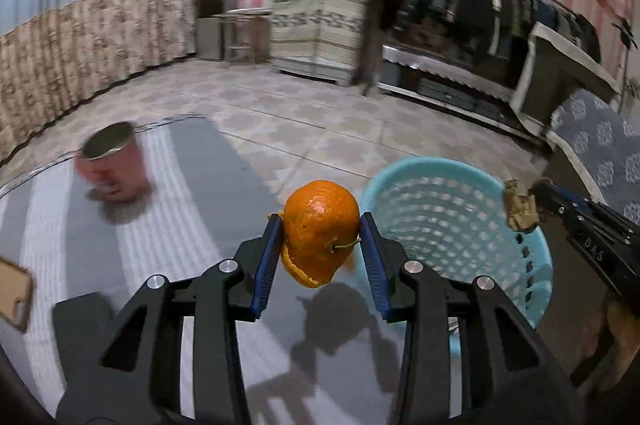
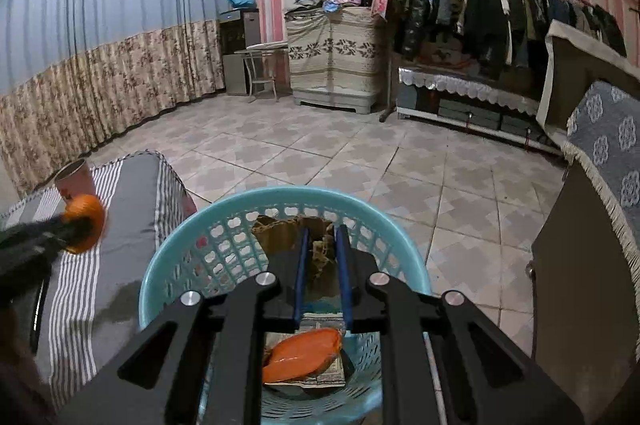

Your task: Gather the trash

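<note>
Tongs clamped — left tongs [image 1: 320, 237] on orange peel [image 1: 320, 225], right tongs [image 2: 323, 253] on cardboard scrap [image 2: 320, 249] — over striped tablecloth [image 1: 192, 209].

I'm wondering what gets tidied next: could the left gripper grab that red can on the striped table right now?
Probably not yet. The left gripper is shut on an orange peel, so it has no free grip. The red can stands in the open with nothing around it; dropping the peel into the blue basket should free it.

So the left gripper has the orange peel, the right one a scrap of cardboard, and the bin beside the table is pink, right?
Not quite: the bin is light blue, as the right wrist view shows. The left gripper does hold the orange peel, and the right gripper the cardboard scrap.
</note>
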{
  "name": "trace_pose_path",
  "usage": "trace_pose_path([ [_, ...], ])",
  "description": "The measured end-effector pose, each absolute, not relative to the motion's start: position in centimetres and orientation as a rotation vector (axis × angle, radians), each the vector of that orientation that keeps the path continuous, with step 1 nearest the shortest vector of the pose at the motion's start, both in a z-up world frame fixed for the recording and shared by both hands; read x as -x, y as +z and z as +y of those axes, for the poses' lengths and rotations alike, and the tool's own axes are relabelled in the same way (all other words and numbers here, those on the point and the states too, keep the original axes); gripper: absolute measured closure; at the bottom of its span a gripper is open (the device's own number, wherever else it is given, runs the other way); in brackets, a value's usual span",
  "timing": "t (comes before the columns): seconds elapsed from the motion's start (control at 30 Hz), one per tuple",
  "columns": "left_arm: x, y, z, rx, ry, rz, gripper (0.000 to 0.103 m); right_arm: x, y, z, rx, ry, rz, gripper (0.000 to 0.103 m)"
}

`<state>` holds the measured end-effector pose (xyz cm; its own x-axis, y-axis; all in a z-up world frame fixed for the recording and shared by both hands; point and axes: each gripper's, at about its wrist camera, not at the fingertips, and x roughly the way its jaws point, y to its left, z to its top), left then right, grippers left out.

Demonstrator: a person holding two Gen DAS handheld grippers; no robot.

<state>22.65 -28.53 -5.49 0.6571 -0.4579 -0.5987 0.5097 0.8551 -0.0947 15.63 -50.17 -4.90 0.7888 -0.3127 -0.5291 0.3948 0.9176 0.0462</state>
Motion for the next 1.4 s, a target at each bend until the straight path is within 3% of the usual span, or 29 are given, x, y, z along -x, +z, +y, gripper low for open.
trace_pose_path([
  [0.27,-22.9,-6.2,-34.8,-0.132,-0.653,0.674,0.06,-14.5,-5.7,-52.3,-0.213,-0.407,0.537,0.089],
  [0.37,-23.6,-5.3,-35.1,-0.128,-0.638,0.657,0.033,-14.4,-5.9,-52.3,-0.223,-0.406,0.536,0.089],
  [0.47,-23.5,-4.2,-33.8,-0.127,-0.6,0.619,0.025,-14.6,-6.2,-52.1,-0.219,-0.401,0.545,0.089],
  [0.6,-23.2,-2.5,-30.8,-0.136,-0.501,0.564,0.007,-15.5,-6.5,-51.0,-0.232,-0.361,0.565,0.088],
  [0.77,-22.4,-1.2,-26.7,-0.152,-0.407,0.522,0.005,-17.1,-7.1,-49.7,-0.241,-0.321,0.593,0.083],
  [0.8,-22.2,-1.2,-26.1,-0.158,-0.391,0.517,0.005,-17.3,-7.4,-49.5,-0.247,-0.316,0.6,0.077],
  [0.87,-21.9,-1.0,-24.5,-0.155,-0.359,0.52,0.005,-17.5,-7.6,-49.1,-0.245,-0.309,0.597,0.028],
  [0.93,-21.8,-0.8,-23.2,-0.153,-0.342,0.522,0.005,-17.8,-7.7,-48.5,-0.208,-0.311,0.595,0.027],
  [1.13,-20.3,0.0,-18.2,-0.128,-0.261,0.503,0.005,-17.3,-7.5,-47.2,-0.163,-0.316,0.569,0.005],
  [1.4,-16.9,0.6,-13.4,-0.121,-0.144,0.47,0.005,-14.4,-4.2,-41.3,-0.152,-0.221,0.518,0.004],
])
